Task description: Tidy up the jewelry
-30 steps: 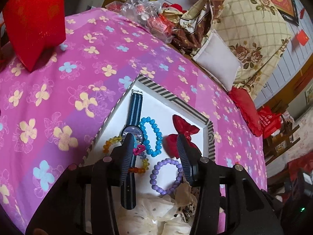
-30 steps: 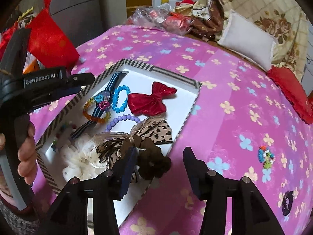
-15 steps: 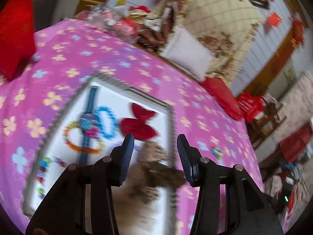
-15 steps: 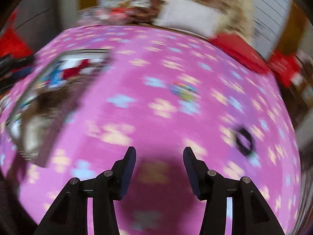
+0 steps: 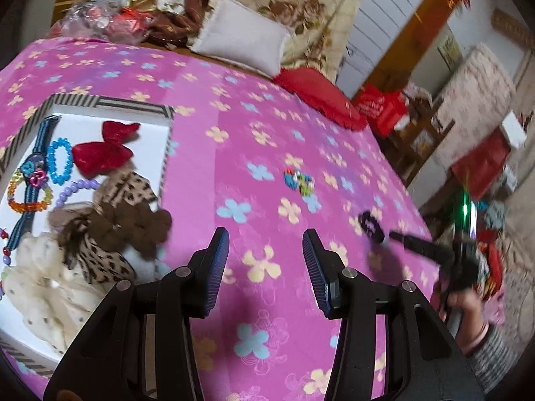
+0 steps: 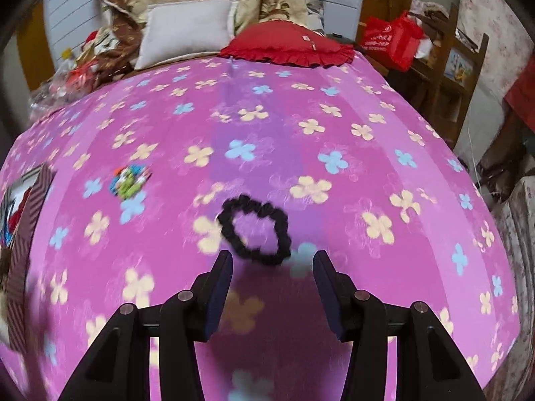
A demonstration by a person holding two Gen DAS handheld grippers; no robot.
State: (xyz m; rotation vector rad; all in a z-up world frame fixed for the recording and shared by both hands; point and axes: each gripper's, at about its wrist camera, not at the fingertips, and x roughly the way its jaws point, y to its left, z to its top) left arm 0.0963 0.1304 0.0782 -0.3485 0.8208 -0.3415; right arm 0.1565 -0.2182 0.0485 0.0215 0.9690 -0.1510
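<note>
A white tray with a striped rim (image 5: 133, 104) lies on the pink flowered bedspread and holds a red bow (image 5: 100, 153), a blue bead bracelet (image 5: 59, 160), a watch (image 5: 31, 170), a leopard bow (image 5: 127, 207) and a cream scrunchie (image 5: 43, 277). A black scrunchie (image 6: 254, 230) lies on the bedspread just ahead of my open, empty right gripper (image 6: 272, 264); it also shows in the left wrist view (image 5: 371, 225). A multicoloured bead bracelet (image 6: 128, 180) (image 5: 298, 180) lies between tray and scrunchie. My left gripper (image 5: 265, 254) is open and empty over bare bedspread right of the tray.
A white pillow (image 5: 240, 43), a red cushion (image 6: 287, 46) and a floral quilt (image 5: 301, 6) lie at the head of the bed. A wooden shelf with a red bag (image 6: 391, 43) stands beyond the bed's right edge.
Both grippers have swung right, away from the tray. My right gripper has moved from the tray's corner to the black scrunchie. My left gripper has left the tray and now sits over bare bedspread.
</note>
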